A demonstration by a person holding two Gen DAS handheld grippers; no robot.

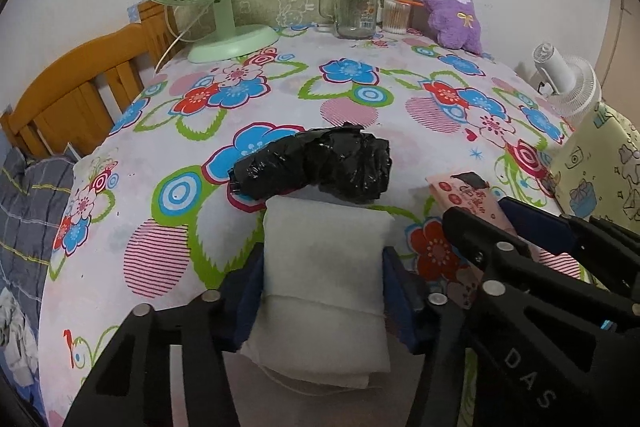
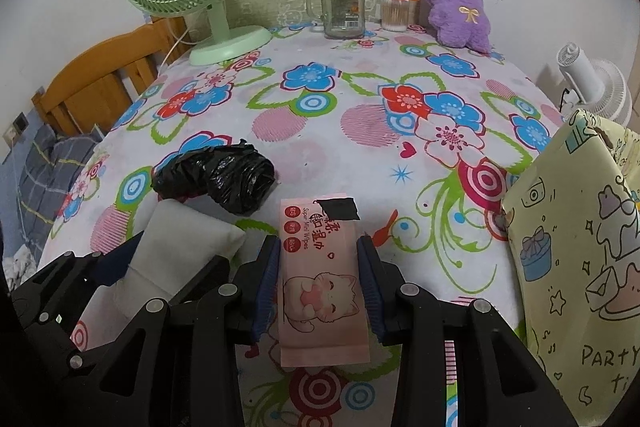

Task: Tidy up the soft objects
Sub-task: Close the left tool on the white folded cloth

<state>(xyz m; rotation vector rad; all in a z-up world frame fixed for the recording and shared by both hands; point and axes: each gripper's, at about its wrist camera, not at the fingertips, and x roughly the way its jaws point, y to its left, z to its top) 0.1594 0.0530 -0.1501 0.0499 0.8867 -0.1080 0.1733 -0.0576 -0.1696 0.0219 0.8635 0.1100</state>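
Right wrist view: pink wipes pack (image 2: 320,279) reads "Super Mini Wipes" beside characters too small to read, with a cartoon cat below and a black flap at its far end. The gift bag (image 2: 580,267) at the right edge reads "PARTY", its next line cut off. The right gripper (image 2: 320,281) has its blue pads pressed on the pack's two long sides, jaws partly closed, the pack lying flat on the floral table (image 2: 360,99).

Left wrist view: letters "DAS" show on the right gripper's black body. The left gripper (image 1: 322,291) straddles a white padded pouch (image 1: 322,259), both pads touching its sides; the pouch's near end tucks out of sight under the jaws. A crumpled black plastic bag (image 1: 320,163) lies just beyond, touching the pouch's far edge. The jar (image 1: 356,7) label is unreadable.
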